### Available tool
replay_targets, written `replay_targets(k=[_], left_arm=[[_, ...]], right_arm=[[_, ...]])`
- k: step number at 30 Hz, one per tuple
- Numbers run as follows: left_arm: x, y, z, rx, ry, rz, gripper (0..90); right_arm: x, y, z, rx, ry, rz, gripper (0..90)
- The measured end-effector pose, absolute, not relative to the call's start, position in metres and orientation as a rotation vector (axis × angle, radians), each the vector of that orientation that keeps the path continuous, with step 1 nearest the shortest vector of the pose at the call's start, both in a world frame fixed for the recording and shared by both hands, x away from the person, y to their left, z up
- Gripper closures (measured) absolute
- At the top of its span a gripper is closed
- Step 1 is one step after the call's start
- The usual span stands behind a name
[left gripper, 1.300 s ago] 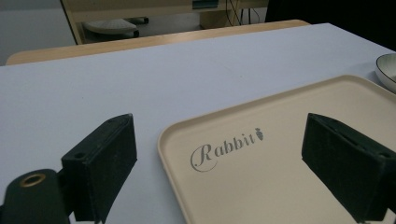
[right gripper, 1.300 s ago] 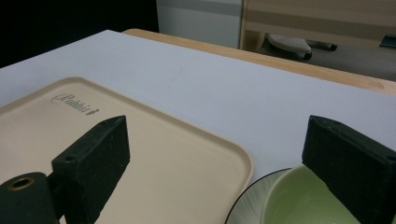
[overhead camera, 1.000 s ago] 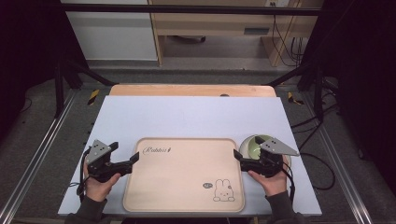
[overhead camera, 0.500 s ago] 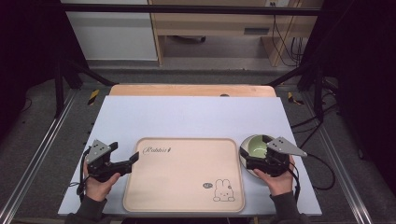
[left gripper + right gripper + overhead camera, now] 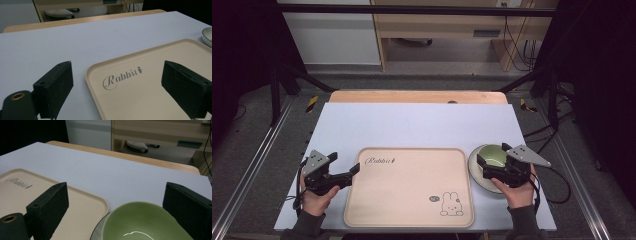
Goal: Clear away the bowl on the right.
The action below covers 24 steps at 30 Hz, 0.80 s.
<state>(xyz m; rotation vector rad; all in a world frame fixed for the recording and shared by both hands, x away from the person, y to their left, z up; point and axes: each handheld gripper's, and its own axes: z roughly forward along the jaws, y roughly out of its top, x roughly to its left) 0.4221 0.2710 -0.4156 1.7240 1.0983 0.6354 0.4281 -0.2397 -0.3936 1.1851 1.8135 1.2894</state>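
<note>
Pale blue table (image 5: 412, 125), dark floor around it. Green bowl (image 5: 492, 155) sits upright on a plate (image 5: 476, 172), lower right of the frame; round, so no long axis. Right gripper (image 5: 482, 166) has jaws spread wide over the bowl, hand behind, pointing left. Left gripper (image 5: 354, 171) gapes wide at the left edge of the tray (image 5: 409, 187), lower left.

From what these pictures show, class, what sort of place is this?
Probably a lab or workshop recording bench, not a home: a table framed by dark metal stands, loose cables behind, bare floor, and a staged tray and green bowl.
</note>
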Motion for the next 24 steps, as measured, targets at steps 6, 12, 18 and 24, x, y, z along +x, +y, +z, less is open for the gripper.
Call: replay_targets(k=[6,12,18,24], left_arm=[[0.422,0.272,-0.415,1.72,1.099,0.636,10.2],[0.423,0.271,-0.415,1.727,1.094,0.635,10.2],[0.422,0.27,-0.415,1.729,1.09,0.636,10.2],[0.422,0.27,-0.415,1.73,1.087,0.636,10.2]], right_arm=[[0.428,-0.245,-0.393,1.196,1.81,1.255,6.7],[0.427,-0.251,-0.391,1.222,1.792,1.239,7.0],[0.428,-0.253,-0.39,1.229,1.794,1.215,7.1],[0.428,-0.259,-0.391,1.247,1.791,1.196,7.4]])
